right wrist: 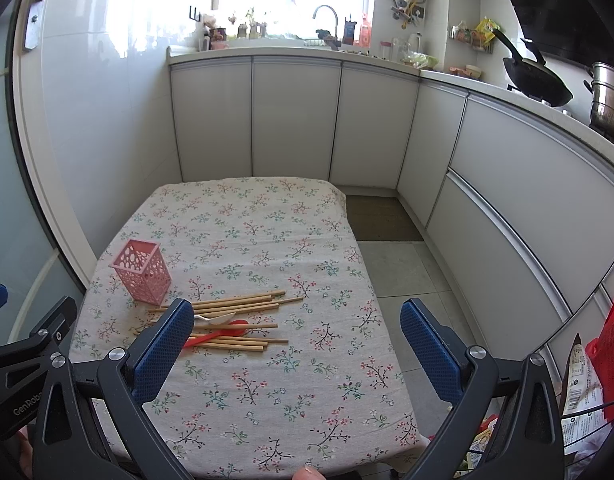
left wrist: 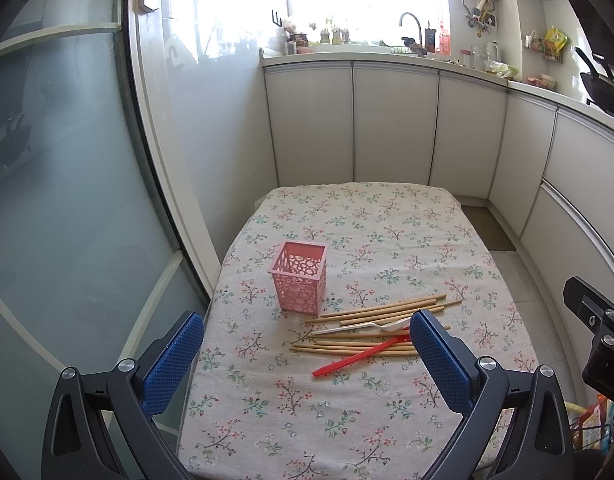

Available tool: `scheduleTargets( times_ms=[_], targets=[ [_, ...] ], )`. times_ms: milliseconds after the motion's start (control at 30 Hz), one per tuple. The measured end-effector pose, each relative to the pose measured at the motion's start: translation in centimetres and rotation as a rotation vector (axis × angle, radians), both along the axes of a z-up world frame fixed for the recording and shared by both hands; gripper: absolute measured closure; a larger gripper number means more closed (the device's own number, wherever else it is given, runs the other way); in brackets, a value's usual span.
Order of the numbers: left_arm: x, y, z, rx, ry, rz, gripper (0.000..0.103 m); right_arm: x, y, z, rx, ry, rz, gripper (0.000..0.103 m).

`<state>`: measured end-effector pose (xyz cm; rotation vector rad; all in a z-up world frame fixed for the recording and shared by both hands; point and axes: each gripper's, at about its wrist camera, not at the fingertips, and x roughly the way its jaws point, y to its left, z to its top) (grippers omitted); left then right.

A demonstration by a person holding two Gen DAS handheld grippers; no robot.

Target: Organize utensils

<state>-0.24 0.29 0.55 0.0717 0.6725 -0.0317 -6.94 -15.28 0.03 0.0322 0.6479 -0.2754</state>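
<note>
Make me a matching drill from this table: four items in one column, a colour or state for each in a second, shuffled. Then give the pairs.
Items:
1. basket
2. chopsticks
3. red spoon
4. white spoon

Descriptions:
A. pale, lying on top of the sticks
B. pink, perforated, upright, empty
C. wooden, scattered loose on the floral tablecloth
D. bright handle slanting toward the near edge

Pairs: 1-B, 2-C, 3-D, 4-A

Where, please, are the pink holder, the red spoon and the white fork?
pink holder (left wrist: 301, 286): left wrist view, front wall.
red spoon (left wrist: 347, 362): left wrist view, mid handle.
white fork (left wrist: 347, 329): left wrist view, handle.
</note>
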Motion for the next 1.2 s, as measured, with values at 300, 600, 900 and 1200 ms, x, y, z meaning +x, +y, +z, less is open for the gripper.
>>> scheduleTargets(
  times_ms=[300, 600, 900, 1200],
  targets=[
    [0.1, 0.1, -0.1, 0.003, 0.0, 0.005, 0.0, 0.1, 0.0, 0.0, -0.003, 0.002, 0.0, 0.0],
    [0.3, 0.1, -0.3, 0.007, 0.002, 0.014, 0.0, 0.3, 0.1, -0.4, -0.012, 0.009, 0.002, 0.0],
    [2.3, -0.4, -1.2, 0.047, 0.0, 0.027, 0.0, 1.7, -0.1, -0.4, -0.022, 0.027, 0.004, 0.0],
    [8.0, -1.8, -4.9, 0.021, 0.133, -0.1, 0.0, 6.8, -2.5, -2.2, 0.04, 0.13, 0.022, 0.0]
  ],
)
